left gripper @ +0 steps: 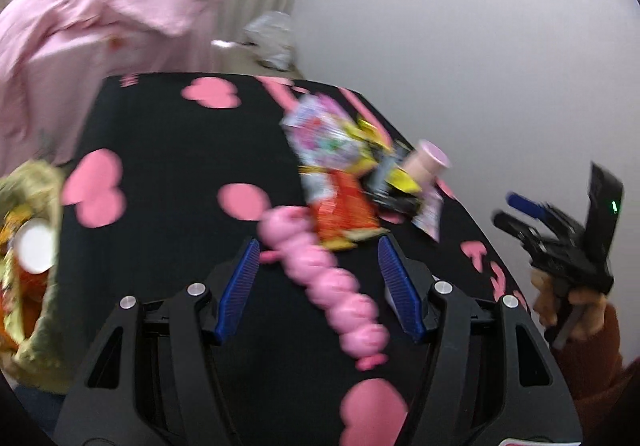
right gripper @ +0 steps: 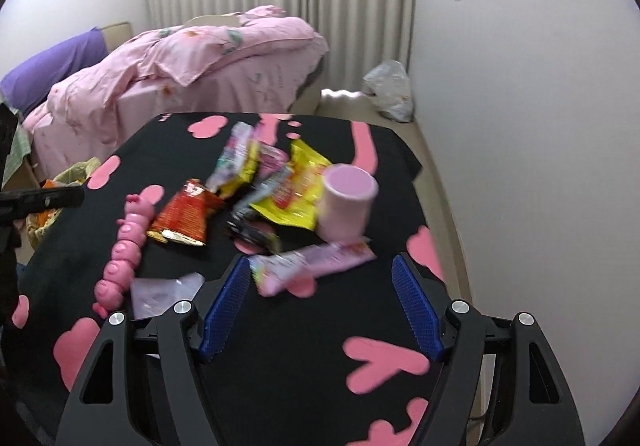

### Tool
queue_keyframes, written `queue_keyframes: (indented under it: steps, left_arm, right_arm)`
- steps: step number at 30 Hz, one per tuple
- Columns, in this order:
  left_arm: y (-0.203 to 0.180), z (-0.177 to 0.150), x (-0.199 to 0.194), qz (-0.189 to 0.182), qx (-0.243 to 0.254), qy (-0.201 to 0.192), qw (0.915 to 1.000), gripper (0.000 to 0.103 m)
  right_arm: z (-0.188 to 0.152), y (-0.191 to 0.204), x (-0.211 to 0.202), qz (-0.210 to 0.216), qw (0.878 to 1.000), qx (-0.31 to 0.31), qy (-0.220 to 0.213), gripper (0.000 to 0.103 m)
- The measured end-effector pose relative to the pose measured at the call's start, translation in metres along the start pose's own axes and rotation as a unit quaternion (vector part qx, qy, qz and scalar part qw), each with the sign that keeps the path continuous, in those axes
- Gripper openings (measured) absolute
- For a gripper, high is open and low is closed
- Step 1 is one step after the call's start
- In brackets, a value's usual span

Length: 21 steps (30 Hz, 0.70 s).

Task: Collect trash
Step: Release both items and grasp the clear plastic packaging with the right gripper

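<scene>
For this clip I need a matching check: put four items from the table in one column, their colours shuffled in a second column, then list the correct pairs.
Items
1. cup
2. segmented toy
3. cone-shaped wrapper
4. flat packet beside the cup

Colours
A. yellow
B. red-orange
C. pale pink with a lilac top
D. bright pink

Pairs: 1-C, 2-D, 3-B, 4-A

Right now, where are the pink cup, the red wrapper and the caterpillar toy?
Pink cup (right gripper: 347, 206): right wrist view, on its side wall.
Red wrapper (right gripper: 182, 216): right wrist view, middle of the packet.
Caterpillar toy (right gripper: 120, 268): right wrist view, a middle segment.
</scene>
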<state>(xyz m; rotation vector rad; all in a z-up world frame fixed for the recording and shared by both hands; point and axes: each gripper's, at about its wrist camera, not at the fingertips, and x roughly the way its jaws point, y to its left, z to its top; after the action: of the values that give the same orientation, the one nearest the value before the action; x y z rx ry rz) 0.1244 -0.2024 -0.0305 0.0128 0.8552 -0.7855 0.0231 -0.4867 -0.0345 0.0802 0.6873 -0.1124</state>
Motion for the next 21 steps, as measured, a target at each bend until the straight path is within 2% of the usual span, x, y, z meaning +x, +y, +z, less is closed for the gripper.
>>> queue_keyframes:
  steps: [2,4,7,12,13,17,19,21]
  left_arm:
    - [-0.012,0.002,0.008,-0.003,0.007,0.006,1.0000,0.058]
    - [-0.018,0.004,0.011,0.005,0.005,0.004,1.0000,0.058]
    - [-0.014,0.005,0.010,0.046,-0.002,-0.003,0.9990,0.058]
    - [0.011,-0.001,0.005,0.070,-0.041,0.003,0.9967,0.058]
    - [0.016,-0.003,0.003,0.074,-0.047,0.003,0.9961,0.058]
    - [0.030,-0.009,-0.003,0.082,-0.070,0.001,0.9941,0.058]
    - [0.034,-0.011,-0.004,0.082,-0.076,0.000,0.9937,0.058]
    - [0.036,-0.013,-0.004,0.081,-0.078,0.001,0.9936,0.058]
  right_arm:
    - [-0.008,-0.006,0.007,0.016,0.999,0.026,0.018,0.070]
    - [-0.019,0.000,0.015,0.064,0.996,0.030,0.047,0.070]
    - [-0.035,0.031,0.018,0.110,0.992,-0.015,0.061,0.070]
    - [-0.048,0.088,0.025,0.164,0.979,-0.084,0.083,0.070]
    - [-0.048,0.093,0.027,0.171,0.977,-0.090,0.086,0.070]
    - [-0.046,0.108,0.039,0.148,0.978,-0.113,0.098,0.070]
    - [-0.045,0.111,0.044,0.151,0.976,-0.116,0.102,0.070]
    - [-0.042,0.110,0.045,0.160,0.977,-0.105,0.099,0.061]
